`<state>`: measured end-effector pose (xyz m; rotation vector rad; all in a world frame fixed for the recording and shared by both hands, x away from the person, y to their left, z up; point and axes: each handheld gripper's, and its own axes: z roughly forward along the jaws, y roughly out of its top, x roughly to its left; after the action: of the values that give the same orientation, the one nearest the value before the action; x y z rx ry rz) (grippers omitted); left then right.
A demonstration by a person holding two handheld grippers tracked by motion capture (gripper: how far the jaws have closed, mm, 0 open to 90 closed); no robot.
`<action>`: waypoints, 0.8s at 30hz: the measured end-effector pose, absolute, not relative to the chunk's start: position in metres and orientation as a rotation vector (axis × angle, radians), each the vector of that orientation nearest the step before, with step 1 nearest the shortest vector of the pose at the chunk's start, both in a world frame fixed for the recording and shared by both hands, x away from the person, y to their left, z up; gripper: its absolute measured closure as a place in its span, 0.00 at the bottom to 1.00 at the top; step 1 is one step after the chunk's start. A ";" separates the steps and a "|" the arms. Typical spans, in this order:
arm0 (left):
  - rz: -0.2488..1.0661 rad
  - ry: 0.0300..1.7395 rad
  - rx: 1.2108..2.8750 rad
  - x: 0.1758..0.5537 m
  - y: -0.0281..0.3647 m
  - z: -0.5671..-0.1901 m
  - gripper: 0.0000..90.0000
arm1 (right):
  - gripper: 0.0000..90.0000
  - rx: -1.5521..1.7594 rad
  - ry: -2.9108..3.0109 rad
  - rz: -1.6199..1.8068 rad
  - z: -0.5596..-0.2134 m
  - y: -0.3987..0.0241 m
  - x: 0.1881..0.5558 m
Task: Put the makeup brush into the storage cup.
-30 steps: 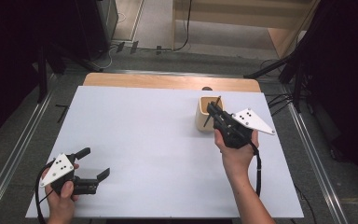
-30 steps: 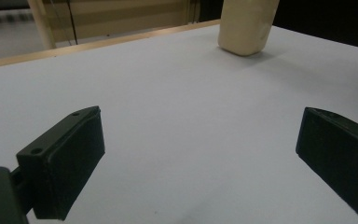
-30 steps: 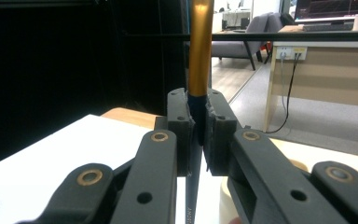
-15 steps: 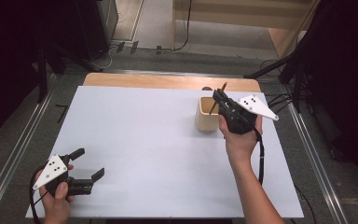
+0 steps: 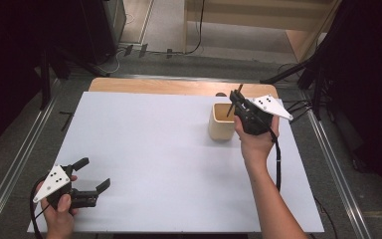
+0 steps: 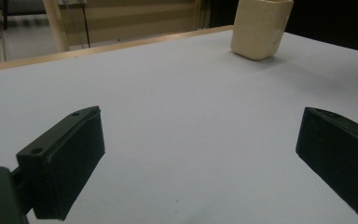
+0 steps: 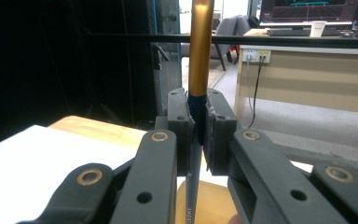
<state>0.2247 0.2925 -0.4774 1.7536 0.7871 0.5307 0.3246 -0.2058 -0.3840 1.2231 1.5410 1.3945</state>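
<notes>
A cream cup (image 5: 221, 124) stands on the white table (image 5: 154, 144), right of centre toward the far edge. My right gripper (image 5: 237, 102) is shut on a thin pen (image 5: 235, 102) and holds it tilted over the cup's right rim. In the right gripper view the pads (image 7: 182, 122) clamp the pen (image 7: 200, 46) where its gold barrel meets a dark lower part, with the tan cup (image 7: 214, 205) below. My left gripper (image 5: 93, 173) rests open and holds nothing at the near left corner. In the left gripper view its jaws stand wide apart, and the cup (image 6: 261, 28) is far off.
A bare wooden strip (image 5: 179, 87) runs along the table's far edge. Metal rails (image 5: 25, 149) flank the table on both sides. Cables (image 5: 298, 107) lie on the floor to the right of the cup. Dark stands rise at the back.
My right hand has carried the pen farther from the person and slightly right, up beside the cup's right rim. The left gripper has stayed put.
</notes>
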 end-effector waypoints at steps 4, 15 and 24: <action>0.533 0.789 1.754 0.224 0.293 -0.477 0.02 | 0.93 1.239 1.548 1.361 -0.389 -0.208 0.331; 0.533 0.786 1.764 0.225 0.292 -0.478 0.02 | 0.93 1.281 1.585 1.310 -0.406 -0.212 0.343; 0.528 0.787 1.767 0.225 0.290 -0.479 0.02 | 0.93 1.298 1.613 1.272 -0.422 -0.208 0.348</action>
<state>0.2248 0.2902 -0.4786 1.7673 0.7871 0.5284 0.3479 -0.2083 -0.4215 1.2979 1.6131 1.2723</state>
